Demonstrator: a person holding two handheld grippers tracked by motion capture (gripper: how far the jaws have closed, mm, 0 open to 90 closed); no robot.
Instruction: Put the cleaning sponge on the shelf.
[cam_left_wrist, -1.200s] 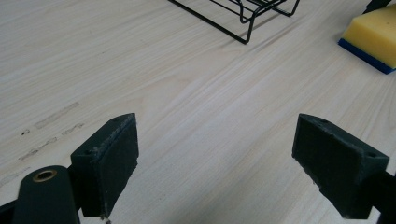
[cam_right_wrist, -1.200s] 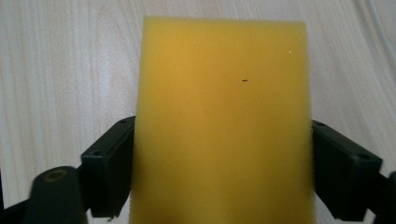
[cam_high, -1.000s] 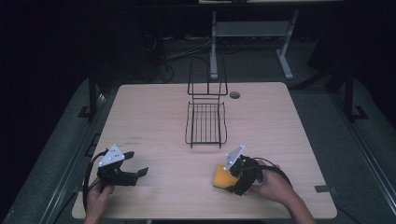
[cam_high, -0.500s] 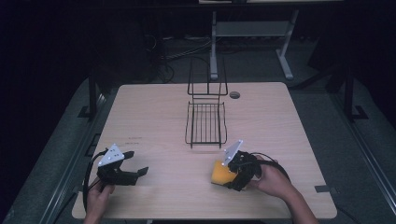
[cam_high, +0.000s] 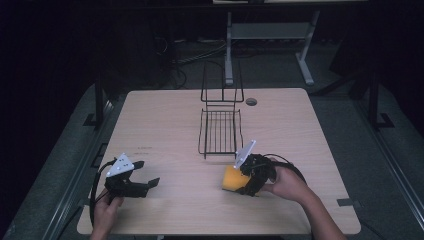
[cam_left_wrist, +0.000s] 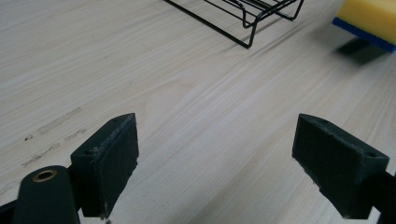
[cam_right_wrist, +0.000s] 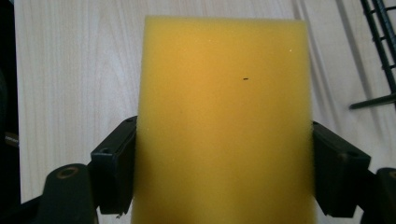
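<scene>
Nearest me, my left hand (cam_high: 106, 212) holds the left gripper (cam_high: 142, 181) low over the near left of the table (cam_high: 165, 125), its jaws spread wide with bare wood between them. At the near right, my right hand (cam_high: 287, 184) holds the right gripper (cam_high: 239, 176), its jaws clamped on the two sides of a yellow sponge (cam_right_wrist: 224, 126); the left gripper view shows a blue layer on the sponge's underside, lifted clear of the wood. The tabletop is pale, light-grained wood. Just beyond the sponge, mid-table, sits a black wire rack (cam_high: 220, 127) with an upright back. A small round hole (cam_high: 251, 101) lies near the far edge. Beyond the table the room is dark, with a grey floor, loose cables (cam_high: 197, 50) and a pale metal stand (cam_high: 270, 35).
</scene>
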